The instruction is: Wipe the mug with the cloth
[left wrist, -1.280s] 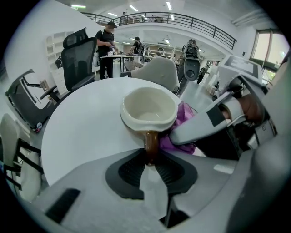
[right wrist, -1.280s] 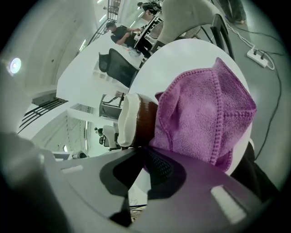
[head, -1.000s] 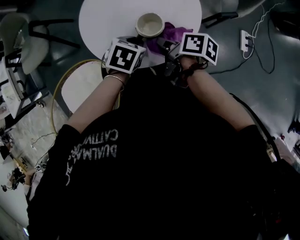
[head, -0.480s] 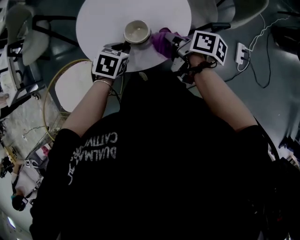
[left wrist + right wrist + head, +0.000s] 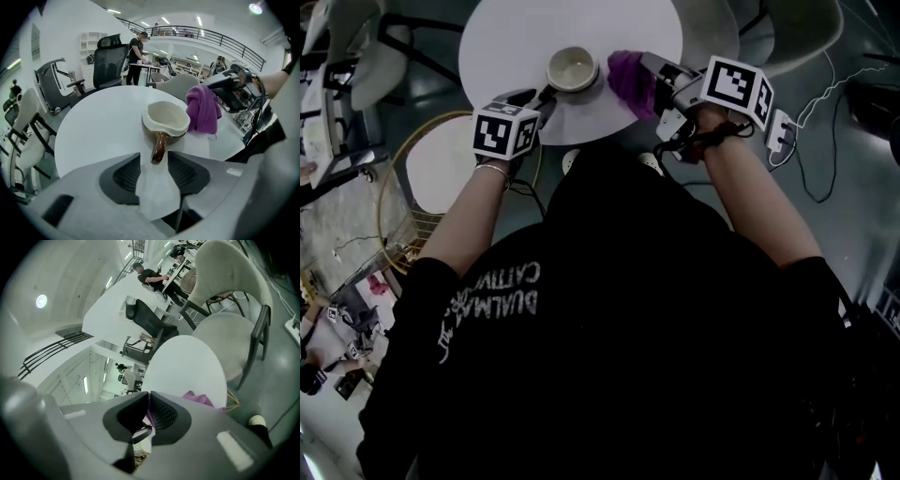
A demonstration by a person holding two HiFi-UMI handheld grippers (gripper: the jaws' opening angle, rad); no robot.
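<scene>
A cream mug [image 5: 572, 67] with a brown outside stands on the round white table [image 5: 506, 37]. In the left gripper view the mug [image 5: 166, 119] points its brown handle [image 5: 159, 145] at me. My left gripper [image 5: 153, 161] has just been opening; its jaws stand apart with the handle's tip between them, the pads clear of it. From above, the left gripper [image 5: 546, 94] sits just left of the mug. The right gripper [image 5: 649, 67] is shut on the purple cloth [image 5: 628, 80], held above the table to the mug's right. The cloth [image 5: 201, 399] hangs from the right gripper's [image 5: 149, 401] closed pads.
A white stool with a yellow wire frame [image 5: 441, 164] stands left of the table. A pale chair [image 5: 234, 291] sits beyond the table's right side. A power strip [image 5: 783, 131] and cables lie on the floor at right. Office chairs [image 5: 110, 56] and people stand far off.
The right gripper has lifted the purple cloth off the table beside the mug and carried it up and to the right. The left gripper stays at the mug's handle side.
</scene>
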